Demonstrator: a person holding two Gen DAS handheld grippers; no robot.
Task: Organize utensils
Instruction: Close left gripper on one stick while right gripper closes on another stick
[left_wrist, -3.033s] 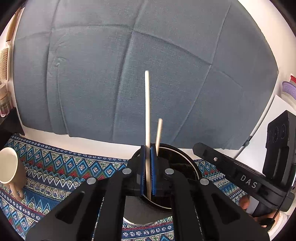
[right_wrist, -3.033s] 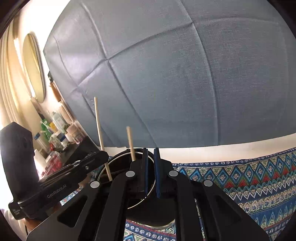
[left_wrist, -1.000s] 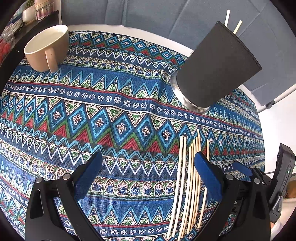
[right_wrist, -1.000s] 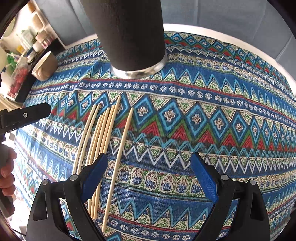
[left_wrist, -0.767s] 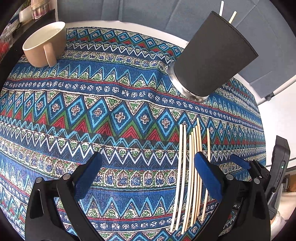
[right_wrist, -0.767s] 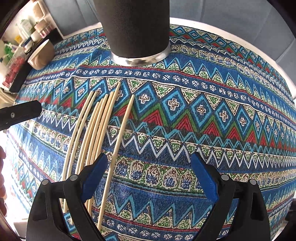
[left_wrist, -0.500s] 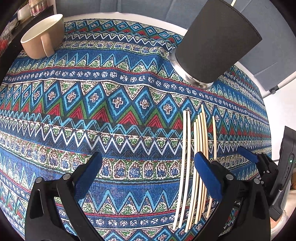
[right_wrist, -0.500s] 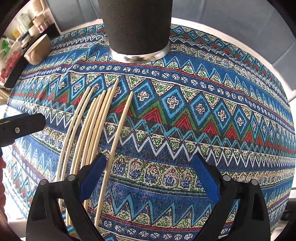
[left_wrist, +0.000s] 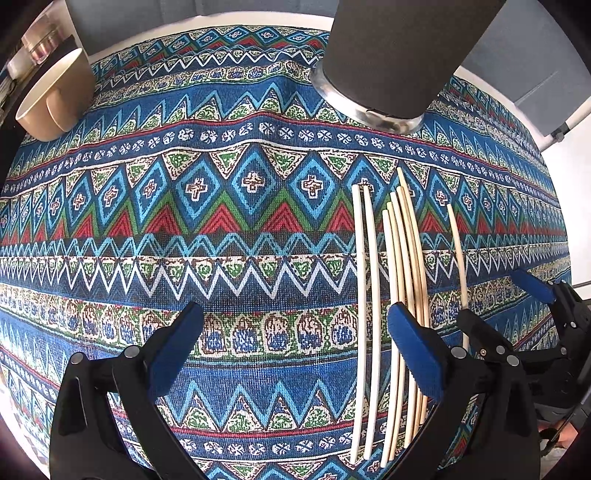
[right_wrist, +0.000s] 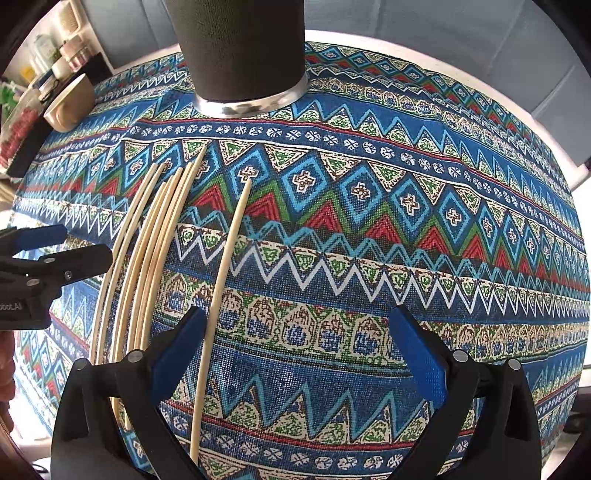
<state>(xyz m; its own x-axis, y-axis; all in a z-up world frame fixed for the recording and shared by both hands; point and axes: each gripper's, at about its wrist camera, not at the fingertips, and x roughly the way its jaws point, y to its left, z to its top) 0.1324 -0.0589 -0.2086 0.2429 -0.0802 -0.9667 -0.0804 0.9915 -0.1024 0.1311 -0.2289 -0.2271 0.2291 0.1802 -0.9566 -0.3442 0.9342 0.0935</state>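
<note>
Lying on woven patterned cloth (left_wrist: 236, 221), slim wooden chopsticks (left_wrist: 402, 266); both grippers' fingers released.

It looked like a home: a patterned tablecloth (left_wrist: 221, 229), a beige mug (left_wrist: 55, 99) upper left, and cluttered shelves (right_wrist: 44, 55) behind.

A patterned cloth (left_wrist: 229, 236) in blue, red, green and cream covers the surface — zigzags, diamonds and small crosses. A beige mug (left_wrist: 55, 99) stands at its far left edge. Beyond it, a dark shelf (right_wrist: 27, 147) holds small bottles and jars — too blurred to name. Grey fabric (right_wrist: 461, 48) hangs behind.
</note>
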